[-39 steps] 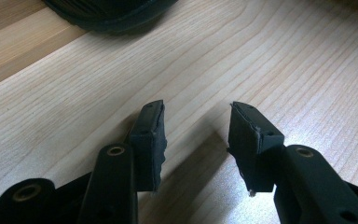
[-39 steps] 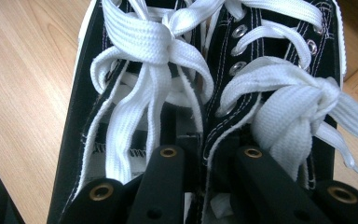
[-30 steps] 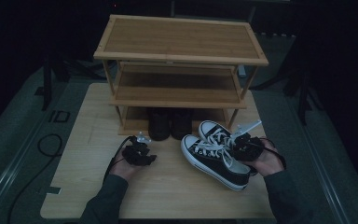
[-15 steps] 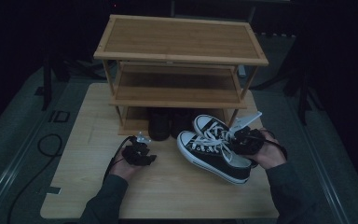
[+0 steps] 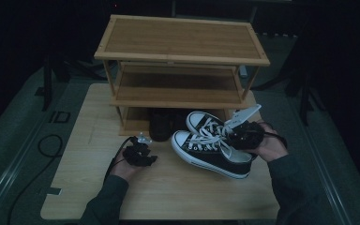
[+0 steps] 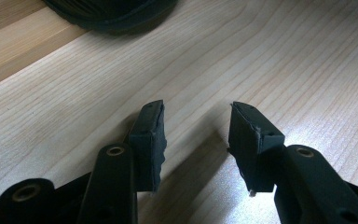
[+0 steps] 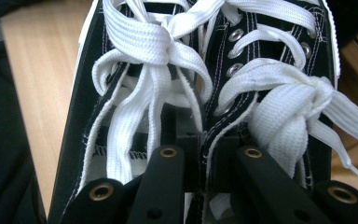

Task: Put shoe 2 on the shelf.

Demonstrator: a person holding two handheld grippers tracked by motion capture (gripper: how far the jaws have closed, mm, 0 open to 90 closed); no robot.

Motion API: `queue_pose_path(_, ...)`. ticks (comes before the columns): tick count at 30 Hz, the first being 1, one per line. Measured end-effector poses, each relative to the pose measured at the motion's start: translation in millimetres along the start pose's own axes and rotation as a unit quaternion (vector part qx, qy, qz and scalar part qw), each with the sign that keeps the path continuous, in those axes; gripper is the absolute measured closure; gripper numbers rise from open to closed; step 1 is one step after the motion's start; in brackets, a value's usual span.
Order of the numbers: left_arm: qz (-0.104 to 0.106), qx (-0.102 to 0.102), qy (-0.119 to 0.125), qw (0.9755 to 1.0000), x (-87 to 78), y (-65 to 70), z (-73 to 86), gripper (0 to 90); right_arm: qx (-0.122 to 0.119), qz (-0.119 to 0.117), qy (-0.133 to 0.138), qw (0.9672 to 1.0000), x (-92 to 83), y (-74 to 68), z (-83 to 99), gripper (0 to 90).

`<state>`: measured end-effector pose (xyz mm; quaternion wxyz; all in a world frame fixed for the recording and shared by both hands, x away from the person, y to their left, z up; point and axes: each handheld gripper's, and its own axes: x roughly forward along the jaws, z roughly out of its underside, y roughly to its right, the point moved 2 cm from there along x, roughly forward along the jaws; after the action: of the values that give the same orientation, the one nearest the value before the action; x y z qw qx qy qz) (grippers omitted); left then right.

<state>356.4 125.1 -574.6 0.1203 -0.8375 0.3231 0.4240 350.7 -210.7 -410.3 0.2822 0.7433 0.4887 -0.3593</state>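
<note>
Mark reading "ID" on the dark floor, left of the table

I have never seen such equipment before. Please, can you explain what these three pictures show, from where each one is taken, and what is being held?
A person sits at a light wooden table, with a hand-held two-jaw tool in each hand. The high view looks down from above. Each other view comes from a camera on one tool. The left tool rests low over the bare tabletop, jaws apart, holding nothing. The right tool pinches the touching inner sides of a pair of black canvas sneakers with white laces, so both move together. Behind stands a three-tier bamboo shoe rack, with dark shoes on its lowest shelf.
</note>
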Motion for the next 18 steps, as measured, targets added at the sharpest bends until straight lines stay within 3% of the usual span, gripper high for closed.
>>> queue_pose_path(18, 0.005, 0.0, 0.0, 1.0, 0.1, -1.0, -0.1, 56.0, -0.046, -0.04, 0.005, 0.9981, -10.9, 1.2, -23.4, 85.5)
